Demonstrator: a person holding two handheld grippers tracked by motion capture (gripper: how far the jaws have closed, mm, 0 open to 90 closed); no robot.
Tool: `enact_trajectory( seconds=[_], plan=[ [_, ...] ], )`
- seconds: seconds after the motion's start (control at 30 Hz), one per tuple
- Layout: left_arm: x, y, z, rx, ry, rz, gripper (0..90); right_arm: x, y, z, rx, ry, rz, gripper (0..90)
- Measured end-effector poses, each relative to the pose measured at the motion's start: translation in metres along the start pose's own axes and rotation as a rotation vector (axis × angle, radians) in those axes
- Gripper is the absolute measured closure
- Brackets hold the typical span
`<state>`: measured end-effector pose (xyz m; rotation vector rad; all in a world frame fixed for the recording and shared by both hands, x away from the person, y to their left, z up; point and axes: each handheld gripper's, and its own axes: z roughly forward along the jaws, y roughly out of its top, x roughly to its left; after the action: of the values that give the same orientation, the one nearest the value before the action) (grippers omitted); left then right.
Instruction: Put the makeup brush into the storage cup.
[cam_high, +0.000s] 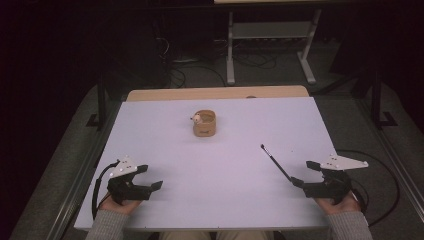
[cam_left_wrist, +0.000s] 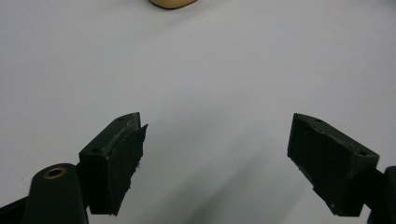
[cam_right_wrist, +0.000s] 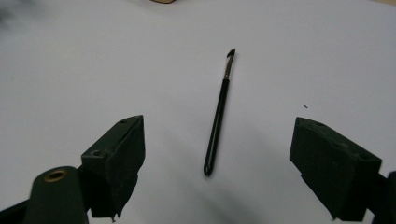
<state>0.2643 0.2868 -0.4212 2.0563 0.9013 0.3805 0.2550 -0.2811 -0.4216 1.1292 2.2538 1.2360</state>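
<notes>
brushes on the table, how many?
1. The black brush lies flat on the white table, just ahead of the right gripper, tip pointing toward the far side. More could be hidden inside the wooden holder.

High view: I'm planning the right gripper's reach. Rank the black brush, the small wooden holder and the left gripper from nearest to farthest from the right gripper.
1. Black brush: lies on the table just left of the right gripper, its handle end beside the open jaws.
2. Small wooden holder: table's middle, toward the far edge.
3. Left gripper: opposite side, near edge.
</notes>
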Motion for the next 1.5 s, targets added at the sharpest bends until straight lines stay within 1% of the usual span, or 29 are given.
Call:
enact_trajectory(
  seconds=[0.13, 0.2, 0.27, 0.33, 0.4, 0.6, 0.7, 0.8, 0.87, 0.9, 1.07, 1.1, 1.23, 1.3, 1.4, 1.5],
  plan=[
    [-0.001, 0.001, -0.001, -0.007, 0.01, 0.004, 16.9, 0.001, 0.0, -0.003, -0.012, -0.003, -0.002, 17.0],
    [-0.001, 0.001, 0.0, -0.005, 0.007, -0.004, 16.9, 0.0, 0.0, -0.003, -0.007, 0.0, 0.007, 16.7],
    [-0.002, 0.001, 0.0, -0.001, 0.004, 0.002, 16.9, 0.0, 0.0, -0.003, -0.006, 0.003, 0.005, 16.7],
    [-0.004, 0.002, 0.001, 0.002, 0.002, 0.015, 16.9, 0.002, 0.001, -0.004, -0.003, -0.004, -0.001, 16.8],
    [-0.004, 0.002, 0.001, 0.004, 0.003, 0.017, 16.9, 0.002, 0.002, -0.005, -0.007, -0.005, 0.003, 16.8],
    [-0.004, 0.002, 0.0, 0.0, 0.008, 0.01, 16.9, 0.002, 0.004, -0.005, -0.003, -0.001, 0.007, 16.8],
    [-0.004, 0.002, 0.0, -0.002, 0.013, 0.007, 16.9, 0.003, 0.006, -0.005, -0.001, 0.001, 0.0, 16.9],
    [-0.004, 0.002, -0.002, -0.009, 0.02, 0.007, 17.1, 0.003, 0.007, -0.005, 0.006, 0.005, 0.001, 17.0],
    [-0.005, 0.003, -0.004, -0.018, 0.032, 0.02, 17.1, 0.003, 0.009, -0.005, 0.012, 0.007, 0.001, 17.0],
    [-0.005, 0.004, -0.005, -0.026, 0.032, 0.021, 17.1, 0.003, 0.01, -0.004, 0.012, 0.009, 0.001, 17.0],
    [-0.007, 0.006, -0.006, -0.035, 0.038, 0.027, 17.1, 0.008, 0.016, -0.003, 0.023, 0.016, -0.018, 16.9],
    [-0.008, 0.007, -0.007, -0.038, 0.046, 0.031, 17.2, 0.009, 0.017, -0.003, 0.025, 0.018, -0.023, 16.9],
    [-0.008, 0.009, -0.01, -0.052, 0.045, 0.028, 17.2, 0.01, 0.02, -0.001, 0.029, 0.026, -0.027, 17.1],
    [-0.007, 0.01, -0.011, -0.061, 0.042, 0.026, 17.3, 0.01, 0.024, 0.0, 0.042, 0.03, -0.035, 17.4],
    [-0.007, 0.011, -0.01, -0.054, 0.042, 0.027, 17.3, 0.008, 0.03, 0.003, 0.06, 0.031, -0.038, 18.2],
    [-0.008, 0.012, -0.008, -0.055, 0.03, 0.024, 17.5, 0.006, 0.035, 0.006, 0.079, 0.034, -0.043, 20.4]
  ],
)
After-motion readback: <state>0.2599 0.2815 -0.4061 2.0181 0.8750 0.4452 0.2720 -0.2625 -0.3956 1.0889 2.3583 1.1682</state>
